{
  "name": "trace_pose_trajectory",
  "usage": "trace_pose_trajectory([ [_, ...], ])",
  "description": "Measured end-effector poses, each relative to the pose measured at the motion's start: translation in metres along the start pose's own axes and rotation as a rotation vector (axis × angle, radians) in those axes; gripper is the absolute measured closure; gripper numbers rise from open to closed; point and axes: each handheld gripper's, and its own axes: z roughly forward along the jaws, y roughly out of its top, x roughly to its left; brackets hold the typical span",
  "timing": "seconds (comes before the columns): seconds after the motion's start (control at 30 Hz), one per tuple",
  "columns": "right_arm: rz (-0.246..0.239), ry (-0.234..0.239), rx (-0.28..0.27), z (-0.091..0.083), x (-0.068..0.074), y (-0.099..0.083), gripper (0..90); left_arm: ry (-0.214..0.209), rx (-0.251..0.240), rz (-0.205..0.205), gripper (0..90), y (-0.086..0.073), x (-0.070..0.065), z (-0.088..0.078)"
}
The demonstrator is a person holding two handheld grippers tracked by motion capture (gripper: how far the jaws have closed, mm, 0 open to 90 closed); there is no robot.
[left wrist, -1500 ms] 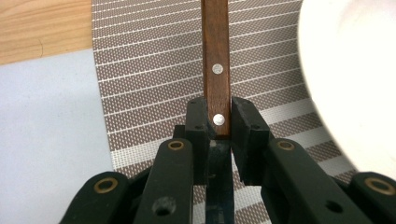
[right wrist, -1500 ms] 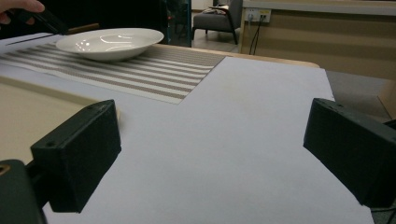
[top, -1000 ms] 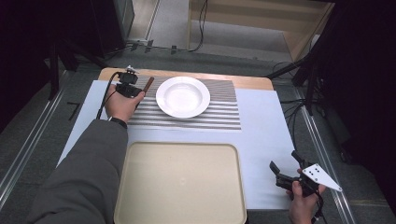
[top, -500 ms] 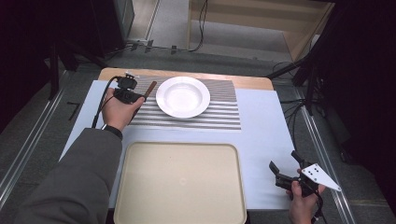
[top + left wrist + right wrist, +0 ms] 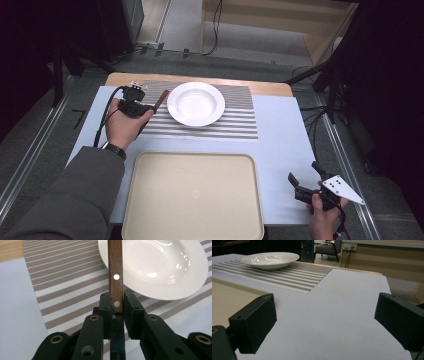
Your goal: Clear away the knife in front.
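My left gripper point(image 5: 145, 107), clamped on the wooden-handled knife point(image 5: 115, 277), has drifted up-frame beside the white ceramic plate point(image 5: 195, 103); placement comes next. My right gripper point(image 5: 306, 181) idles open.

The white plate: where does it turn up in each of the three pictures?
High view: white plate sits at upper centre on the striped mat.
Left gripper view: plate at top right, behind the wooden handle.
Right gripper view: plate at top left, far off.
Shared landmark: the striped mat under it.
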Motion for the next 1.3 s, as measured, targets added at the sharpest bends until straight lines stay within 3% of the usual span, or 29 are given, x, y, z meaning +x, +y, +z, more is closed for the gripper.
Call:
trace_pose_trajectory([
  [0.2, -0.001, 0.0, 0.0, 0.0, 0.0, 0.0, 2.6, -0.014, -0.011, 0.005, 76.9, -0.008, -0.004, -0.009],
  [0.67, 0.0, -0.001, 0.003, 0.0, 0.001, 0.0, 2.6, -0.042, -0.038, 0.049, 77.0, -0.029, -0.027, -0.035],
  [1.03, 0.001, 0.0, 0.006, 0.0, 0.001, 0.0, 2.6, -0.063, -0.053, 0.08, 77.0, -0.052, -0.045, -0.051],
  [1.3, 0.0, -0.001, 0.006, 0.0, 0.001, 0.0, 2.6, -0.096, -0.061, 0.079, 76.9, -0.072, -0.056, -0.061],
])
